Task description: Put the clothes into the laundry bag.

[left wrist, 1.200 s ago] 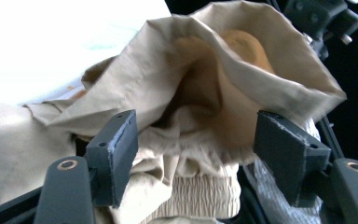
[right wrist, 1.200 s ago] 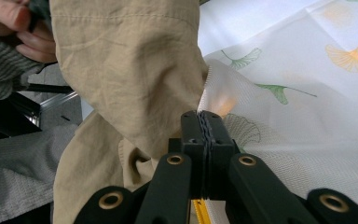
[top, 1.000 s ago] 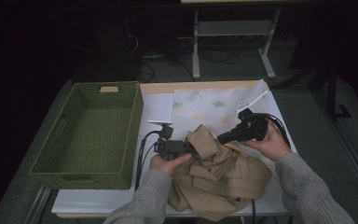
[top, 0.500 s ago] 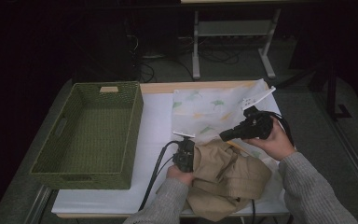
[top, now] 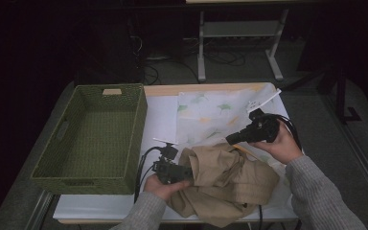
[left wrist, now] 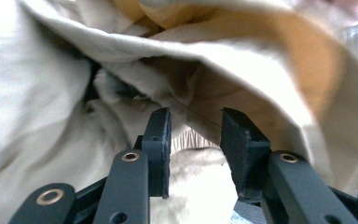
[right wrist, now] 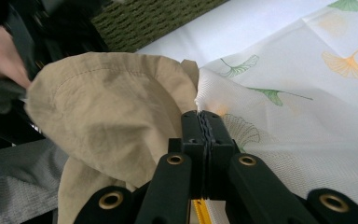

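clearly the tan garment [top: 227, 184] lies crumpled on the white table [top: 160, 120] at the near edge, just right of the green woven basket [top: 93, 136], and partly overlaps a leaf-print white cloth [top: 215, 115] behind it.

left gripper [top: 172, 171] sits at the garment's left edge. its jaws have just been opening and stand apart w/ folds of fabric in front of and between them, pads not pressing on anything in the left gripper view. right gripper [top: 237, 138] is at the garment's far right side, jaws fully together. the right gripper view shows them meeting at the seam where tan fabric and printed cloth come together, but whether a thin bit of cloth is pinched there can't be told.

handling, as a judgement: soft, light, floppy woven cloth that will sag and slide, no stiffness. best grabbed at a hem, collar or thick fold, not a single loose layer.

hard to read: what kind of garment it is, since it's bunched. its near edge hangs past the table. a yellow strip [right wrist: 200, 214] under the right jaws is unclear.
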Demonstrator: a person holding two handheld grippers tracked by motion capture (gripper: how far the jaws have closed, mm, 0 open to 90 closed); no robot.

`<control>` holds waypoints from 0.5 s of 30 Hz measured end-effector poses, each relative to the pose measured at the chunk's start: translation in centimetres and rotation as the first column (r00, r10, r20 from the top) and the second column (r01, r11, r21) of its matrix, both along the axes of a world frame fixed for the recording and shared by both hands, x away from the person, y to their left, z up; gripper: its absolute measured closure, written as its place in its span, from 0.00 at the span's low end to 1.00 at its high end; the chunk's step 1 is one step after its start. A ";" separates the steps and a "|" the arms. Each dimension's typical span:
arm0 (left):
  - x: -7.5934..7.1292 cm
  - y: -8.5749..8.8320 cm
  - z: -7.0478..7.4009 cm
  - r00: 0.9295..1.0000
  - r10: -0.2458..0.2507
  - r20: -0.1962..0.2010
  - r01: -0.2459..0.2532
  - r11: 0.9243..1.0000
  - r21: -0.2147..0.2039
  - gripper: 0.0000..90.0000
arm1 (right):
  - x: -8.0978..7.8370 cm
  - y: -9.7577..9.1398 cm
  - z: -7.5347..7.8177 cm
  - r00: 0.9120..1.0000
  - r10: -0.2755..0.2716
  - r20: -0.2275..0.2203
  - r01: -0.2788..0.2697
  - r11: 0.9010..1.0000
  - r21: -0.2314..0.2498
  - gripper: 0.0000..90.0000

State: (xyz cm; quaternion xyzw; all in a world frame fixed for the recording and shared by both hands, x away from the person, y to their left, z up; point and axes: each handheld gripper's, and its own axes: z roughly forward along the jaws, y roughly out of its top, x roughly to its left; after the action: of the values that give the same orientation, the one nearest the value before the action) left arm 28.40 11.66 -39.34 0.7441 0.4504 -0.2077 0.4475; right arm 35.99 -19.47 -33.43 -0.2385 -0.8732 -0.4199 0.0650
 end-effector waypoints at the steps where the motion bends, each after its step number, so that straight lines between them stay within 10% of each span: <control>1: 0.0 0.5 0.3 1.000 0.002 0.000 -0.002 1.000 -0.003 0.69 | 0.1 0.0 0.0 1.000 -0.001 0.000 0.001 1.000 -0.004 0.98; 15: -0.5 4.3 3.9 0.997 0.080 0.013 -0.079 0.994 -0.072 0.62 | 0.3 -0.1 -0.9 1.000 -0.018 -0.013 0.017 0.998 -0.064 0.98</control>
State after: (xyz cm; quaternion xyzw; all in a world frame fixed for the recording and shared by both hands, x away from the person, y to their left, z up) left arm 27.93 15.98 -35.48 0.7108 0.4685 -0.1995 0.4852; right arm 36.33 -19.52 -34.36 -0.2512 -0.8836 -0.3907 0.0597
